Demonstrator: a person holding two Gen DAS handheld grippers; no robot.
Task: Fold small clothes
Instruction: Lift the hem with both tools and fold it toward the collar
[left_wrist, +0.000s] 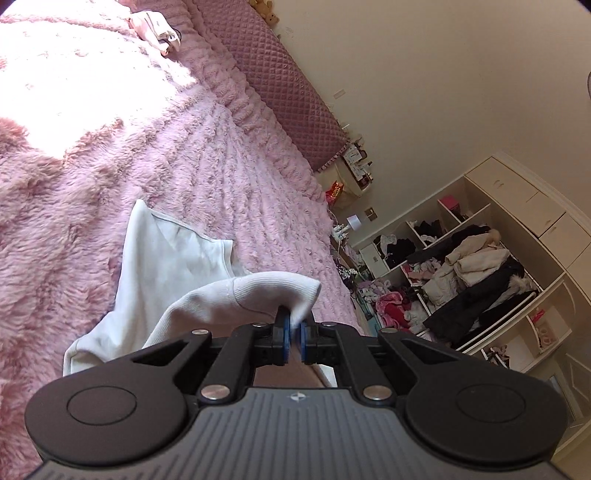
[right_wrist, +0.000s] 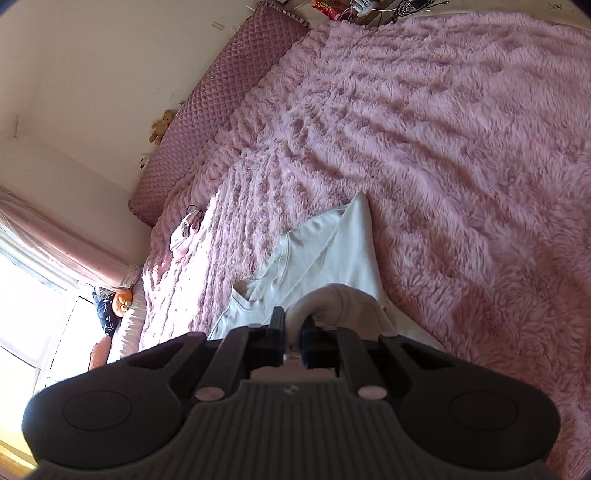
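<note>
Bedroom: pink bed (right_wrist: 443, 129), cluttered wardrobe (left_wrist: 480, 266)

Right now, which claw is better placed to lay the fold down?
Neither clearly. Left claw and right claw each pinch a lifted edge of the white top over the bed. Likely both lower together.

Right hand-held gripper (right_wrist: 293, 338) clamps white garment (right_wrist: 332, 254) over pink fluffy blanket (right_wrist: 461, 147).

A: Bed surface?
B: Pink shaggy blanket (right_wrist: 443, 147) covering the bed, quilted mauve headboard cushion (left_wrist: 280, 92) along the wall.
A: Surroundings?
B: Open cream shelving (left_wrist: 517, 229) crammed with heaped coats; small teddy bear (right_wrist: 161, 125) beside the cushion; pink curtain (right_wrist: 55, 243) at the bright window.
</note>
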